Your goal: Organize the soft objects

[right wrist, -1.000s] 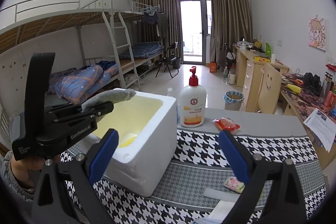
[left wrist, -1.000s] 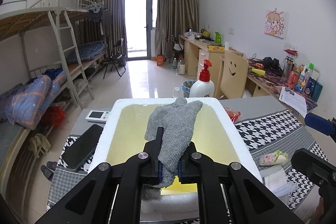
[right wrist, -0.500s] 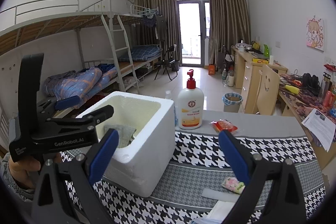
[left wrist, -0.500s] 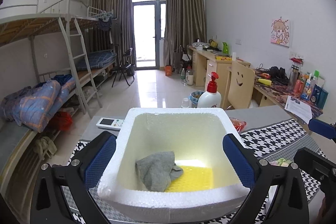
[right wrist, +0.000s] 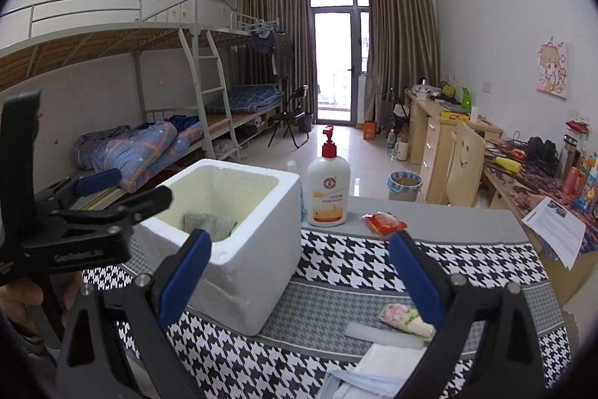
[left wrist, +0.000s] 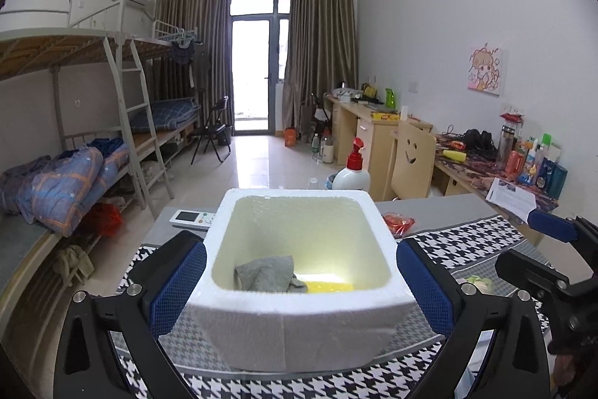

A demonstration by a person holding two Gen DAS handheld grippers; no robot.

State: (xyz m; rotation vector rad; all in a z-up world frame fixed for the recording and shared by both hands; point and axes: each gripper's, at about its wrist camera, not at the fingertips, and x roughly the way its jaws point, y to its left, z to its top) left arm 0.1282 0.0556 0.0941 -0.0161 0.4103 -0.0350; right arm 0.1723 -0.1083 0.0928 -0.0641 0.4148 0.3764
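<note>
Left gripper (left wrist: 301, 283): fingers spread wide, blue pads either side of the white foam box (left wrist: 299, 331), nothing pinched. Box sits between the pads, straight ahead at 12 o'clock in left wrist view. Grey knit cloth (left wrist: 267, 273) lies crumpled inside on the box floor, toward the near-left corner, partly over a yellow liner (left wrist: 329, 285). Cloth also seen from right wrist view (right wrist: 209, 225), low in the box, clear of the rim.

Right gripper (right wrist: 299, 279): jaws wide apart, empty, hovering over the houndstooth tablecloth (right wrist: 373, 260). Foam box at approx 10 o'clock from it; left gripper body at 9 o'clock beside the box.

Other soft item: small pink-green floral bundle (right wrist: 405, 318) on the cloth at approx 4 o'clock of right view, just inside the right finger; touching or not, can't tell. Same bundle shows in left view (left wrist: 476, 283) at 3 o'clock, well apart from box.

Misc: lotion pump bottle (right wrist: 329, 189) upright behind box at 12 o'clock. Red snack packet (right wrist: 385, 223) near it at 1 o'clock. White remote (left wrist: 192, 217) on table at 10 o'clock of left view. White paper/tissue stack (right wrist: 388, 361) at bottom edge, 6 o'clock.
</note>
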